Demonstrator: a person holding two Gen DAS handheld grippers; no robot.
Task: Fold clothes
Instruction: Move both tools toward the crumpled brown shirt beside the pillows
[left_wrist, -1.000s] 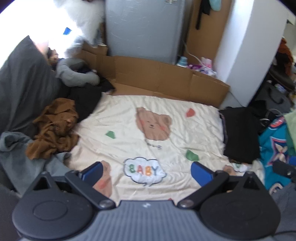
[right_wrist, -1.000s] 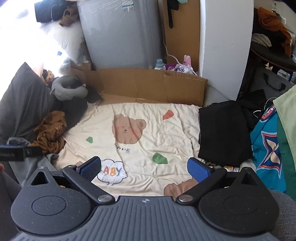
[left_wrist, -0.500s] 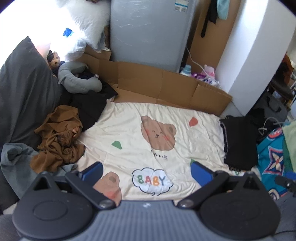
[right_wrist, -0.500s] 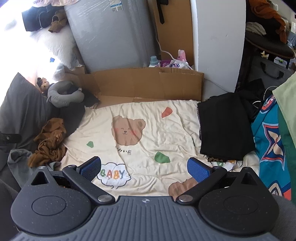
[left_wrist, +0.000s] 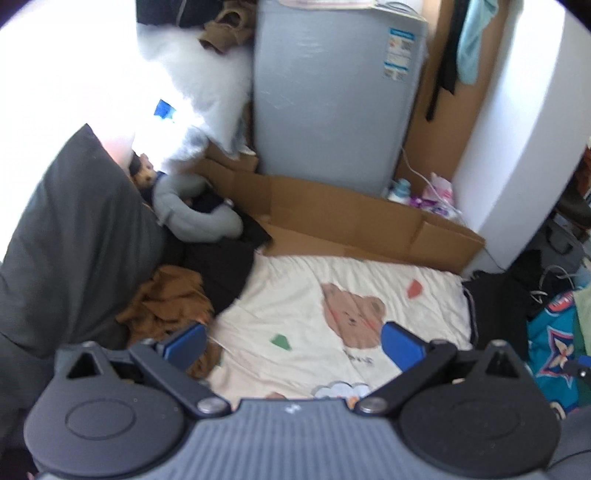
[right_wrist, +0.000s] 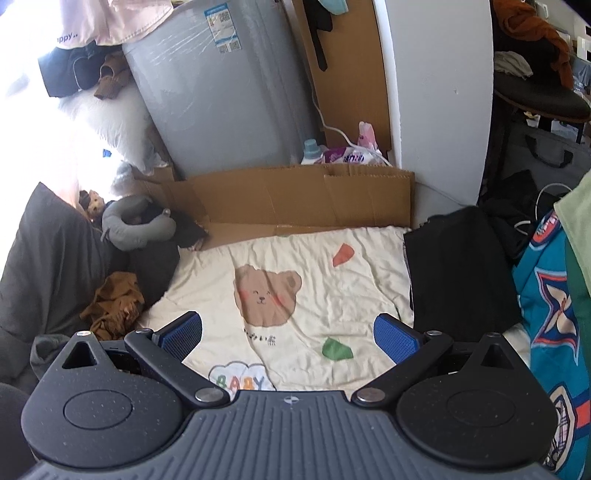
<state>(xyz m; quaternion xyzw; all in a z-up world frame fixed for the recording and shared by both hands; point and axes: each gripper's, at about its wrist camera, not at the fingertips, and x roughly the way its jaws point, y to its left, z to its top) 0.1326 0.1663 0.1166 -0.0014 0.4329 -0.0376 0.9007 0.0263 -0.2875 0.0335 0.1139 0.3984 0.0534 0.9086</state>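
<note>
Two grippers, each seen from its own wrist camera, hang above the work surface with nothing between their fingers. The left gripper (left_wrist: 293, 338) has its blue pads spread wide, released; the right gripper (right_wrist: 288, 330) is likewise released and empty. Neither touches cloth, which suggests a pause between garments rather than a fold in progress.

Below both lies the cream bear-print blanket (right_wrist: 314, 266), spread fairly flat and bare, probably serving as the folding area. Its bear motif (left_wrist: 352, 314) sits near the centre.

Clothes flank this area. At the left edge, a crumpled brown garment (left_wrist: 166, 299) lies heaped against a dark grey pillow (left_wrist: 74, 236), unfolded and close to the left gripper's near finger; it appears the likeliest next piece. At the right edge, a black folded garment (right_wrist: 458, 273) rests flat, overlapping the blanket's border, apparently set aside as finished. A teal patterned fabric (right_wrist: 550, 310) lies beyond it.

Farther out, a cardboard sheet (right_wrist: 295, 199) stands along the blanket's far side, with a grey appliance (left_wrist: 332, 85) behind it and a grey neck pillow (left_wrist: 192, 218) beside the pillow.
</note>
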